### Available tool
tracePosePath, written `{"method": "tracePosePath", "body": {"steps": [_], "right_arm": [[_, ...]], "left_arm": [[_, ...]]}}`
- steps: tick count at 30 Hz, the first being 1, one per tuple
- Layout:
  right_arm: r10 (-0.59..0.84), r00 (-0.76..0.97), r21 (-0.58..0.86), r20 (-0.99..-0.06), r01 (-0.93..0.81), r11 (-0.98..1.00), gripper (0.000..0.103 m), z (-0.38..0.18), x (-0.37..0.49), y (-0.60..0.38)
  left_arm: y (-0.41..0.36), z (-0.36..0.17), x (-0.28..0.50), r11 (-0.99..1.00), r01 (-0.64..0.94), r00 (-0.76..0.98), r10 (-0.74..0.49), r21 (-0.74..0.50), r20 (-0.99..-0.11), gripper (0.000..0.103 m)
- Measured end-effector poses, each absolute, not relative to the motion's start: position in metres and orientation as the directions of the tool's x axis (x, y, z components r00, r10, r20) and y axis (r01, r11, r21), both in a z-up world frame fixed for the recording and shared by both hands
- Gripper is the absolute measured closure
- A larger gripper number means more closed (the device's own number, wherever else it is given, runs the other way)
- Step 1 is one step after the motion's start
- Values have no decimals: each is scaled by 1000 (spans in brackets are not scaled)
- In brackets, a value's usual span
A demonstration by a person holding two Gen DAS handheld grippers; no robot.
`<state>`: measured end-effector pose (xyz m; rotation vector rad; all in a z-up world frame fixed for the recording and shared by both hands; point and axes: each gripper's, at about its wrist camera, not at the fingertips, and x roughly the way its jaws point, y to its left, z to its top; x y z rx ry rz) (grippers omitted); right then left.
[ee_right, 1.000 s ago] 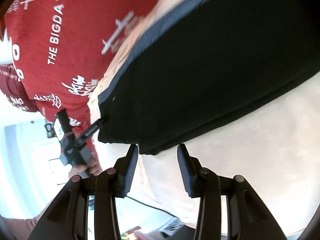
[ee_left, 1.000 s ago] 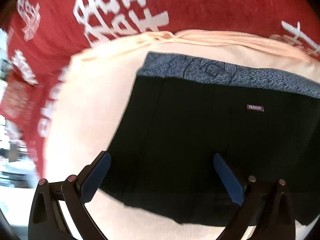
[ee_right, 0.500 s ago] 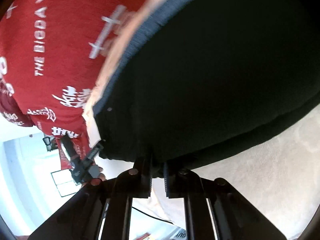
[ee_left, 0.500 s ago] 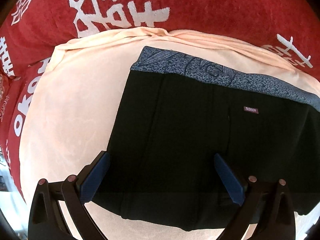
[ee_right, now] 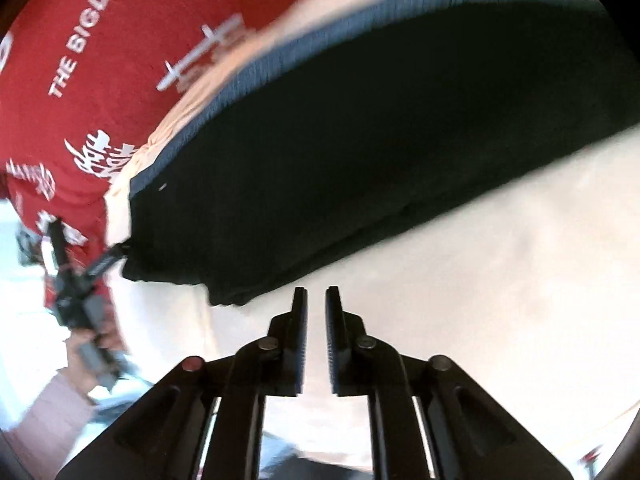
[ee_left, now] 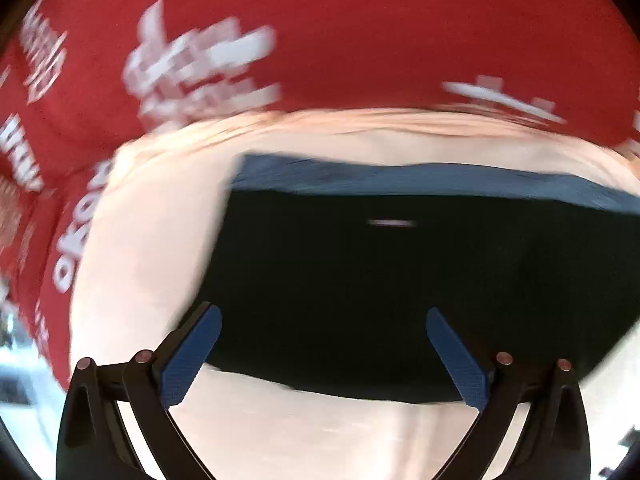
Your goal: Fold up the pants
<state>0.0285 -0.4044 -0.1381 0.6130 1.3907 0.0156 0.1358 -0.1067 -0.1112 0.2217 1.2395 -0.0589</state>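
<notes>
The black pants (ee_left: 380, 288) lie folded flat on a pale peach sheet (ee_left: 152, 240), with a blue-grey waistband (ee_left: 400, 178) along the far edge. My left gripper (ee_left: 322, 316) is open wide and empty, its blue pads over the near edge of the pants. In the right wrist view the pants (ee_right: 360, 152) fill the upper middle. My right gripper (ee_right: 316, 300) is nearly shut with a narrow gap, holds nothing, and sits just right of the pants' near corner (ee_right: 228, 300). The left gripper (ee_right: 80, 280) also shows there at the left corner of the pants.
A red blanket with white lettering (ee_left: 280, 40) lies beyond the sheet, also in the right wrist view (ee_right: 80, 60). Bare sheet (ee_right: 480, 280) spreads right of the right gripper. A bright floor area (ee_right: 24, 320) shows past the sheet's left edge.
My right gripper was shut at the pants' edge half a second ago; it has now pulled back off the cloth with a small gap. The left view has shifted and is blurred.
</notes>
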Motion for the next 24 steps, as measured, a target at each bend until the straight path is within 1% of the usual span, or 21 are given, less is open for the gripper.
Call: {"method": "tracePosePath", "body": {"steps": [2,6,9,11,12,14,20,24], "right_arm": [[293,240,359,-926,310,880,65,-126,41,-417],[208,249,274,-946,270,923,67,-127,70,-434],[178,194,228,-965,277,934,71,-146,73,-443],[172,186,220,-967,282,934,73,-158,63,-444],[162,217,219,-963,273,937,73,-156,58,-443],[147,218,202,-965,259,944,73,-153,52,-440],[187,199,240,-962,289,927,73,-152,37,-449],[188,192,241,-963,304,922,73,-145,28,-447]], "left_arm": [[-149,-114,128,966,239,321,20,101,-947,0],[-216,-139,121,956,291,269,-57,25,-961,0],[-241,-168,110,951,307,195,-31,32,-980,0],[-239,-165,102,961,275,229,-39,27,-973,0],[-238,-165,100,960,278,215,-41,21,-976,0],[-235,-163,98,960,279,207,-40,20,-978,0],[-246,-158,96,949,303,215,20,86,-976,0],[-243,-158,93,959,271,194,27,80,-981,0]]}}
